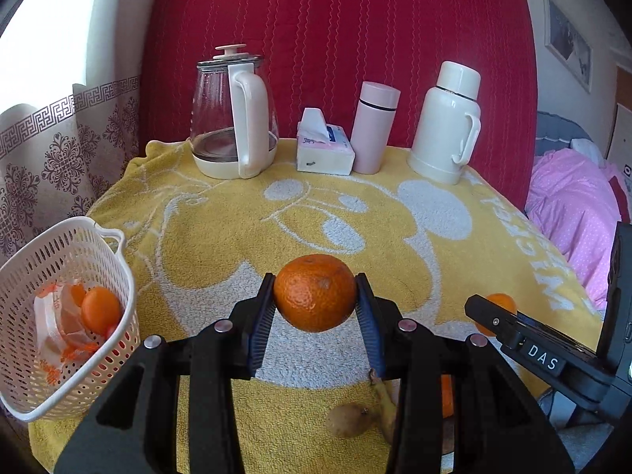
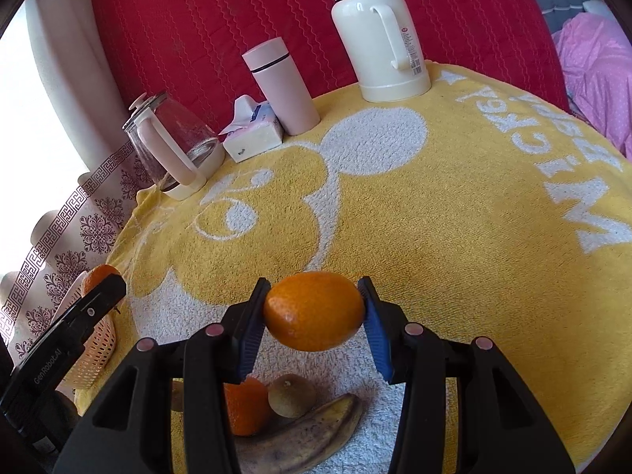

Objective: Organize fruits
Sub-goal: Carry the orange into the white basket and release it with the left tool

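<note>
Table covering: yellow terry towel (image 1: 245, 213) with a white cartoon-face pattern and white lettering along its right edge. Backdrop: red quilted fabric (image 1: 335, 39) stitched in wavy vertical lines. Far left: cream curtain (image 1: 59, 150) with dark maroon floral motifs and a Greek-key border. Near left: white perforated plastic basket (image 1: 94, 260) holding orange fruit on orange-and-white wrapping. Far row: clear glass kettle (image 1: 233, 118) with cream handle, pale pink tumbler (image 1: 373, 130), white thermos flask (image 1: 446, 118). Near: brown-spotted yellow banana (image 2: 308, 438).
</note>
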`<state>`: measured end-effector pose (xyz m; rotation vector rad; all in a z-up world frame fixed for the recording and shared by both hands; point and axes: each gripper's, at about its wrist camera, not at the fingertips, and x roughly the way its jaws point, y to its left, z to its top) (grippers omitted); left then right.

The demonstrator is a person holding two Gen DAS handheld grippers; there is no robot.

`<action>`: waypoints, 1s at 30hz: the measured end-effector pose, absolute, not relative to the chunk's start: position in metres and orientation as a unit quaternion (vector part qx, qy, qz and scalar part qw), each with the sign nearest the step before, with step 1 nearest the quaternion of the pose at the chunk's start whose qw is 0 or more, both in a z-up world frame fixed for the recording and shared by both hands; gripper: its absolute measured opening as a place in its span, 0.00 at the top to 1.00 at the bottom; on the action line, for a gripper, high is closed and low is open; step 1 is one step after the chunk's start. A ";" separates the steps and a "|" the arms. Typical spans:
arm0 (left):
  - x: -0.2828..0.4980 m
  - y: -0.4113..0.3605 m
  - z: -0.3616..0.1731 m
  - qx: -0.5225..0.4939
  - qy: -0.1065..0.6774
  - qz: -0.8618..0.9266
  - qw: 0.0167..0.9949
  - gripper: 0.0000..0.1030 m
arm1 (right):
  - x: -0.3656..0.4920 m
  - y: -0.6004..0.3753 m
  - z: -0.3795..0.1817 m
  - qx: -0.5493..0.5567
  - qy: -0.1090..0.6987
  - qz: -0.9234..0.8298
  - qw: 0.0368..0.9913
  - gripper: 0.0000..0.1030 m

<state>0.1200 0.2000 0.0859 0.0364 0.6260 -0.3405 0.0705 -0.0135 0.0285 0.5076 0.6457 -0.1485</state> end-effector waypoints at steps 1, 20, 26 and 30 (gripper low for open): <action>0.120 0.202 0.089 0.019 0.302 -0.158 0.940 0.60 | 0.070 -0.012 0.029 0.244 0.312 -0.069 0.916 0.55; 0.118 0.288 0.123 -0.008 0.283 -0.063 0.957 0.60 | 0.068 -0.002 0.033 0.231 0.308 -0.050 0.922 0.55; 0.121 0.323 0.131 -0.030 0.280 -0.031 0.959 0.60 | 0.068 -0.002 0.033 0.231 0.309 -0.050 0.921 0.55; 0.123 0.342 0.135 -0.044 0.280 -0.013 0.959 0.60 | 0.068 -0.001 0.032 0.230 0.310 -0.049 0.921 0.55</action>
